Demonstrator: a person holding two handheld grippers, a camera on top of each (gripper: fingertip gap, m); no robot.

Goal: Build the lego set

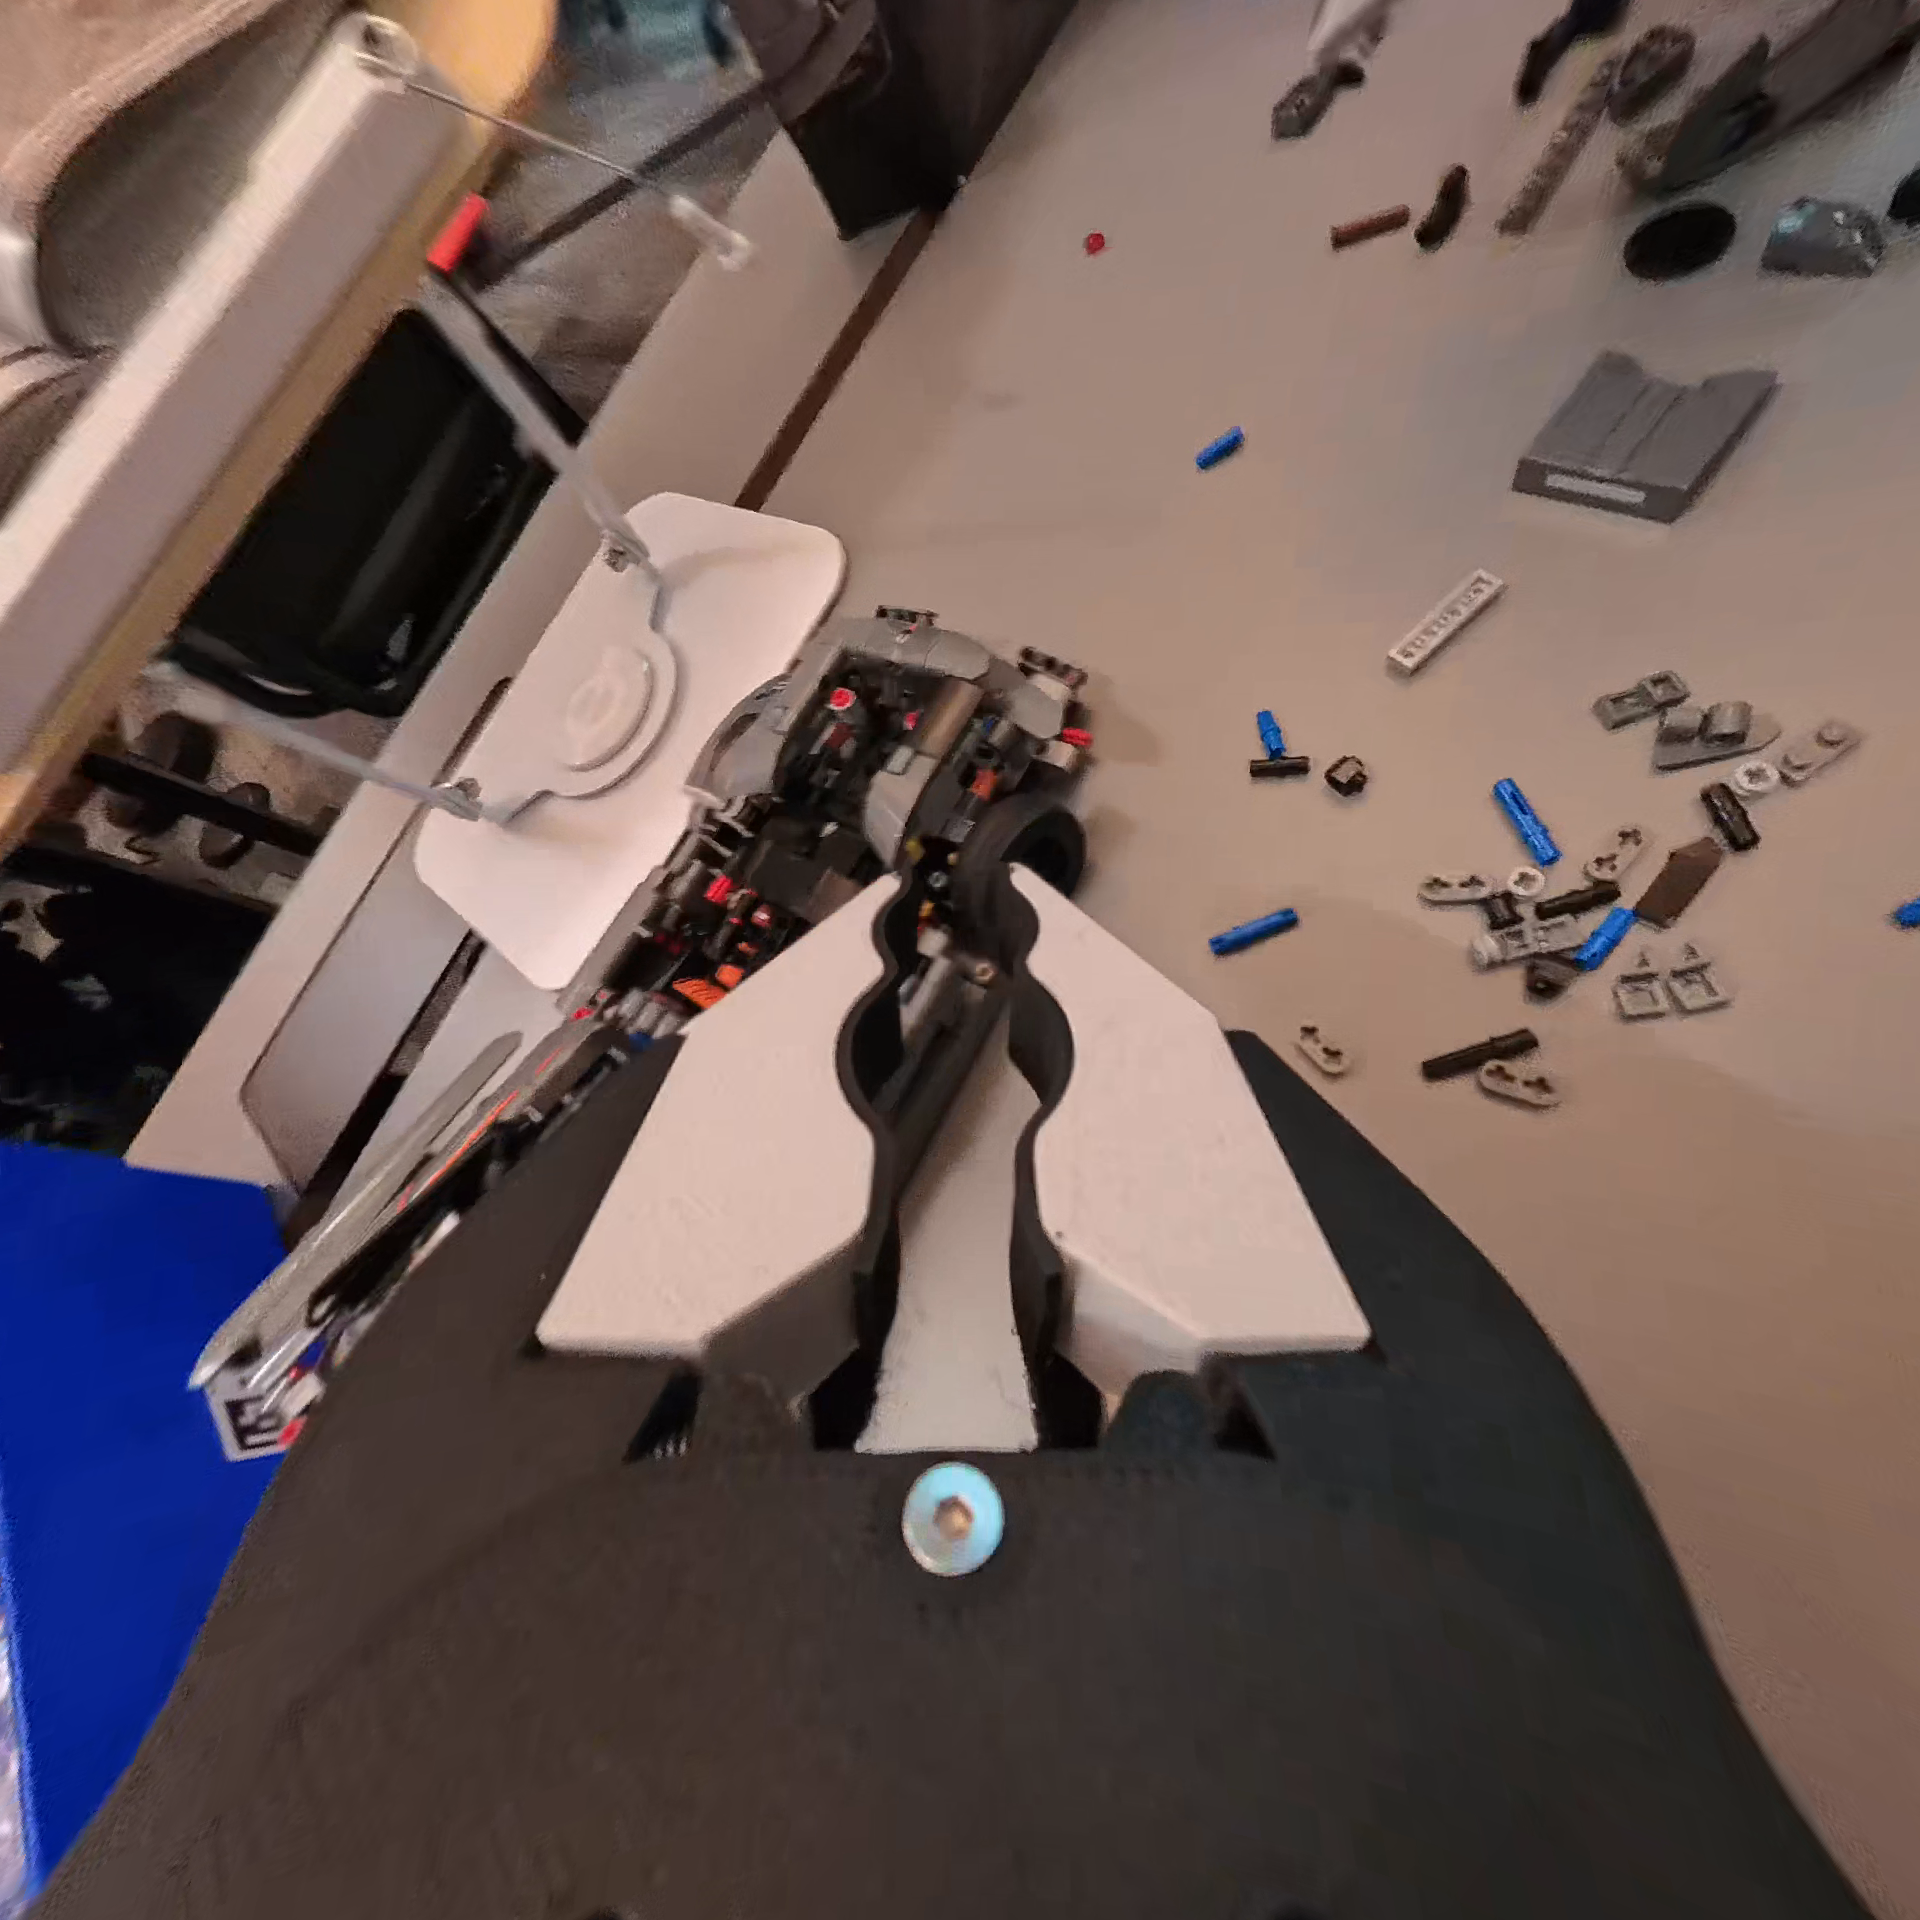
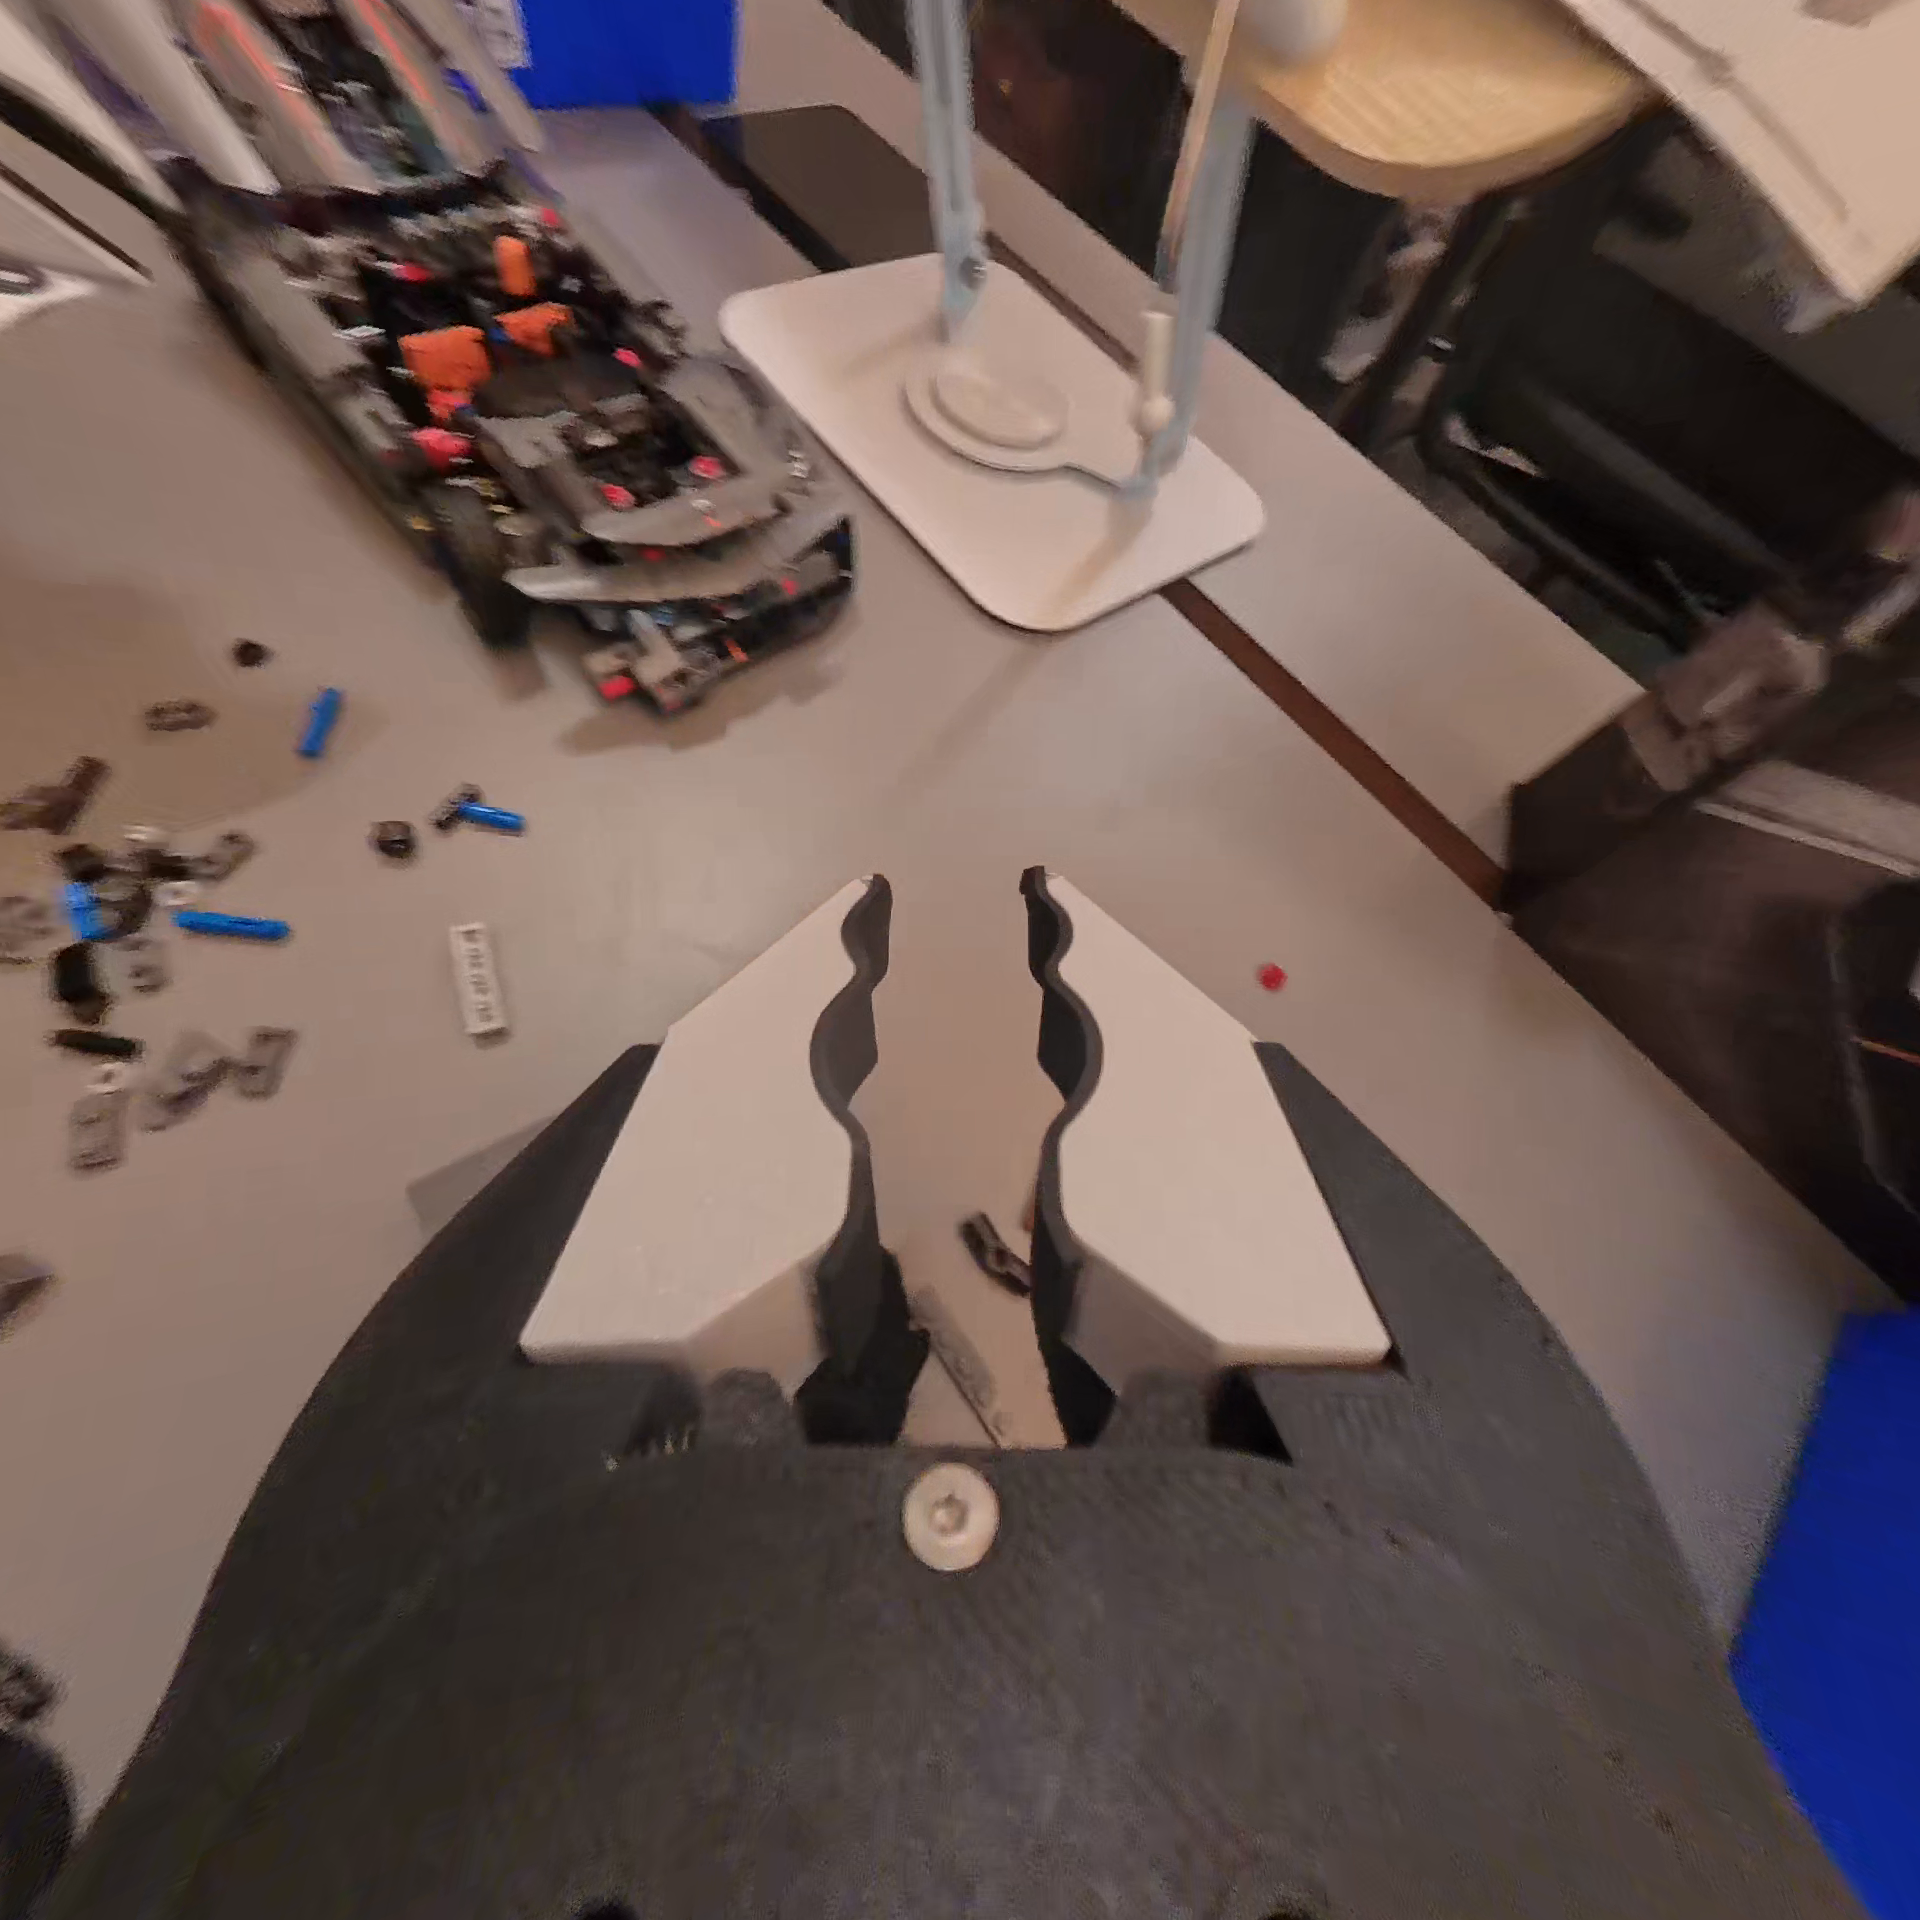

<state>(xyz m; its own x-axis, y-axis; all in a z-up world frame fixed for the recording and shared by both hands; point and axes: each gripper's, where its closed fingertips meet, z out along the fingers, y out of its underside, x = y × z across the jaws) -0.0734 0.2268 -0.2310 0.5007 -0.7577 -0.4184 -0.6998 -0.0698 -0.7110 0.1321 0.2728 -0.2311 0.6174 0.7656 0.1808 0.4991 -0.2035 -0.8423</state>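
While left gripper [image 1: 954,894] clamps car [image 1: 831,790] — right gripper [image 2: 956,894] gapes.

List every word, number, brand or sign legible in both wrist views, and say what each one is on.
None can be read cleanly, so nothing is quoted.
Grey flat tile: raised lettering, too blurred.
Black-and-white sticker on the near end of the lego car: cut off and blurred.
Grey folded piece: pale label strip, too small.
White lamp base: embossed round mark, no legible letters.
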